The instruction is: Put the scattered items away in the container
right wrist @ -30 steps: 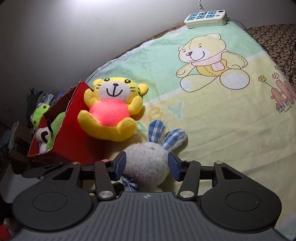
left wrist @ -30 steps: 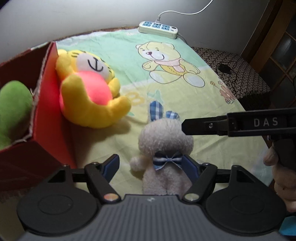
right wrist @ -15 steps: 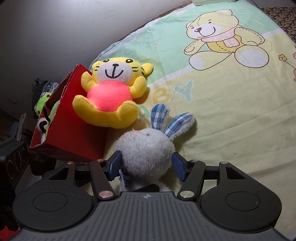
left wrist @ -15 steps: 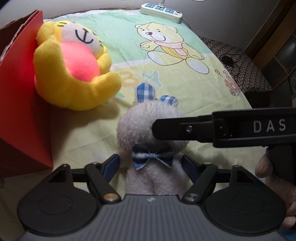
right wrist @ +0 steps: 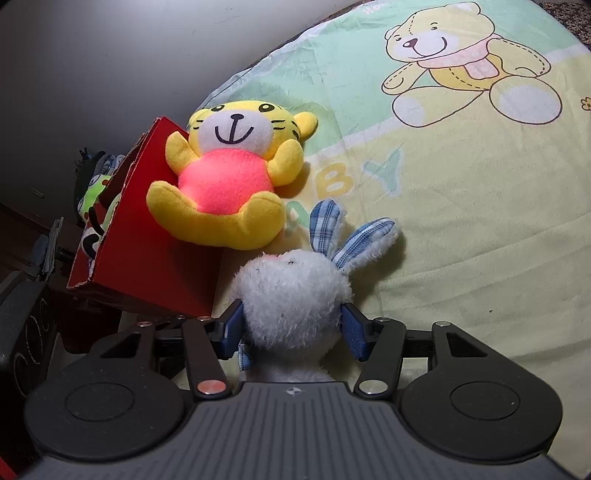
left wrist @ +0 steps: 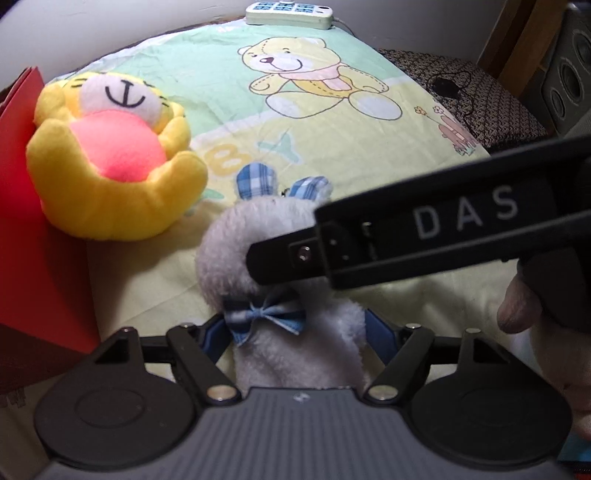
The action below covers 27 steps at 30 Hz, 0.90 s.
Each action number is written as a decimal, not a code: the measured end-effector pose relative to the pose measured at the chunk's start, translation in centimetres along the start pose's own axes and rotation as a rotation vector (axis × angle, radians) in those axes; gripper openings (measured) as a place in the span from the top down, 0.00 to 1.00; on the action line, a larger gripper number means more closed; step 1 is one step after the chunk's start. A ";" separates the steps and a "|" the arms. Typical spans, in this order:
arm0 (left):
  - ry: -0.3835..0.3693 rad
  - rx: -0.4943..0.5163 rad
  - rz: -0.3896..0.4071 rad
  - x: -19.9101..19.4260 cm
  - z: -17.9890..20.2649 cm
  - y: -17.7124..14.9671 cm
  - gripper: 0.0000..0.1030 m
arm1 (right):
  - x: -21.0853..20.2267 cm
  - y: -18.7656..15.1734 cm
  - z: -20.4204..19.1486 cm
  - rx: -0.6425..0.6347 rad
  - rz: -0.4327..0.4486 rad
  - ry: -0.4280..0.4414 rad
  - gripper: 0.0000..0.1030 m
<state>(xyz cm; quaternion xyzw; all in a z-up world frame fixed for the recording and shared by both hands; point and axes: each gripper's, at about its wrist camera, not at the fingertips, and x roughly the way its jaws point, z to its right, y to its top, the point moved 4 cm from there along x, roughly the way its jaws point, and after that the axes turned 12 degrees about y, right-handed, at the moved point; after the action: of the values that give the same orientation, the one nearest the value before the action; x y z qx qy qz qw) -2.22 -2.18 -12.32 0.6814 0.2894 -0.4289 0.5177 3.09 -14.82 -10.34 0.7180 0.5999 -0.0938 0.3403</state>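
A white plush rabbit [left wrist: 229,258] with blue checked ears and a bow tie lies on the bedsheet. Its body sits between the blue pads of my left gripper [left wrist: 295,332], whose jaws are closing with the pads against the fur. In the right wrist view the rabbit's head [right wrist: 291,295] fills my right gripper [right wrist: 293,325], whose jaws are also closing, pads touching both sides. One black finger [left wrist: 406,236] of the right gripper crosses over the rabbit's head. A yellow tiger plush [right wrist: 221,177] leans on the red box [right wrist: 147,266] to the left.
Other toys, one of them green [right wrist: 90,188], lie inside the red box. A power strip [left wrist: 290,13] rests at the far edge of the sheet. A dark patterned cloth [left wrist: 480,99] with a cable and a speaker [left wrist: 569,74] are at the right. A hand [left wrist: 517,314] grips the right tool.
Both grippers have come lower and closer to the rabbit, which now looms larger. The right gripper's finger has slid further left over its head.
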 end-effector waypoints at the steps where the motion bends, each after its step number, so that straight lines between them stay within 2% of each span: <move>1: 0.008 0.017 0.003 -0.1 0.3 0.0 0.29 | -0.2 0.0 0.1 0.008 0.003 0.002 0.48; 4: 0.009 0.029 0.011 -0.3 0.7 0.0 0.33 | -1.0 -0.2 0.3 0.029 0.019 0.000 0.51; 5: 0.000 0.028 0.011 -0.4 0.8 0.1 0.37 | -1.4 -0.3 0.4 0.030 0.025 -0.005 0.52; 9: -0.038 0.033 0.011 -0.9 1.7 0.6 0.42 | -3.1 -0.5 0.4 0.026 0.058 -0.034 0.52; 14: -0.042 0.070 0.032 -2.0 3.2 1.8 0.43 | -5.5 -0.5 0.3 0.023 0.113 -0.056 0.53; 21: 0.013 0.091 0.074 -4.7 3.5 3.2 0.43 | -7.4 0.6 -1.3 -0.006 0.168 -0.036 0.52; 27: 0.089 0.039 0.115 -7.3 1.3 4.7 0.43 | -7.3 2.4 -4.6 -0.105 0.195 0.015 0.52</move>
<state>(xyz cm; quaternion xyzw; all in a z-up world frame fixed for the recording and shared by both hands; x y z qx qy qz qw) -2.00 -4.42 -3.81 0.7251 0.2642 -0.3733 0.5148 2.12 -17.96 -1.99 0.7548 0.5339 -0.0231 0.3804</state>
